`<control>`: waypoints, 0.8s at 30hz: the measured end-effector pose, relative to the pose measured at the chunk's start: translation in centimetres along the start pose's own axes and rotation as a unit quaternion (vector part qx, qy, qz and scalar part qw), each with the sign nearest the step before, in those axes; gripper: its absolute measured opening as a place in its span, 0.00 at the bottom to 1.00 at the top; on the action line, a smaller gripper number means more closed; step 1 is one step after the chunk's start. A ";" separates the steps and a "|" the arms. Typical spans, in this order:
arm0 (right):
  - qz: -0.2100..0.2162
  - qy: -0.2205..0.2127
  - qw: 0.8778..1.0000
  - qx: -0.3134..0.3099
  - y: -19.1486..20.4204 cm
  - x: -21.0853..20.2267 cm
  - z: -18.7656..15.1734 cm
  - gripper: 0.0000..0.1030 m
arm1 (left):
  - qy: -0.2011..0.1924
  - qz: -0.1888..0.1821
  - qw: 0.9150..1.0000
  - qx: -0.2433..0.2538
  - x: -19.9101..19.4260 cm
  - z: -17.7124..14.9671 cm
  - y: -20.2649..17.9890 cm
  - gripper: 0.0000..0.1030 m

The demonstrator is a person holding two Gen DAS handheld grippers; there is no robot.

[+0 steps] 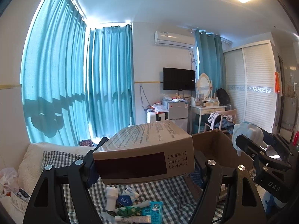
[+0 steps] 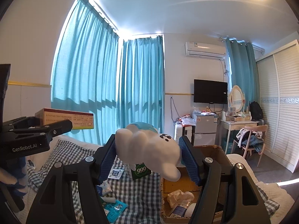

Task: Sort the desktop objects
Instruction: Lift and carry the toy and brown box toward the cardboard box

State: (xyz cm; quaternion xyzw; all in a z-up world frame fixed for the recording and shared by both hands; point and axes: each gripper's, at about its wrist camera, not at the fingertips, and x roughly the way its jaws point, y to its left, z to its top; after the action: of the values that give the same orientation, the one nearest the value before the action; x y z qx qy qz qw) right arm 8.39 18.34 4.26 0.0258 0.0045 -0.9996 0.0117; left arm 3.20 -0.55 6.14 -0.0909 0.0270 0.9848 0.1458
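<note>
While both hands carry loads above the bed, nothing is yet in the carton.

Bed: checked cloth, strewn with small packets, a white bottle, a green sachet box. Still plenty to sort.

Carton: open brown cardboard, on the bed just right of the clutter; a few items already lie in it, including crumpled paper.

Box: flat printed carton, held off the bed by the left gripper, jaws pinching its two sides, long face roughly level. In the right wrist view it hangs well left of the carton.

Toy: white plush with a blue cap, clamped across its body by the right gripper, jaws pressed into the soft sides. It sits above the carton's near-left edge.

Likely step: drop both into the carton. Toy looks closer, so it should go first; carry it fully over the opening, lower, then spread the jaws. Plush may cling to the ribbed pads, so open wide. Keep the box level and clear of the right gripper while waiting, then lay it flat.
</note>
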 end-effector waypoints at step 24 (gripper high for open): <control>-0.112 0.054 0.992 0.028 -10.2 2.7 -2.7 0.64 | 0.049 -0.102 0.992 0.049 8.3 -0.8 -10.7 0.76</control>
State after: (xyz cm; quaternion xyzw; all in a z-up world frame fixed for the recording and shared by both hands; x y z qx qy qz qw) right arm 5.64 28.47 1.51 0.0790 -0.0198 -0.9915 -0.1015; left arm -1.36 11.99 3.49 -0.1343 0.0734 0.9566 0.2481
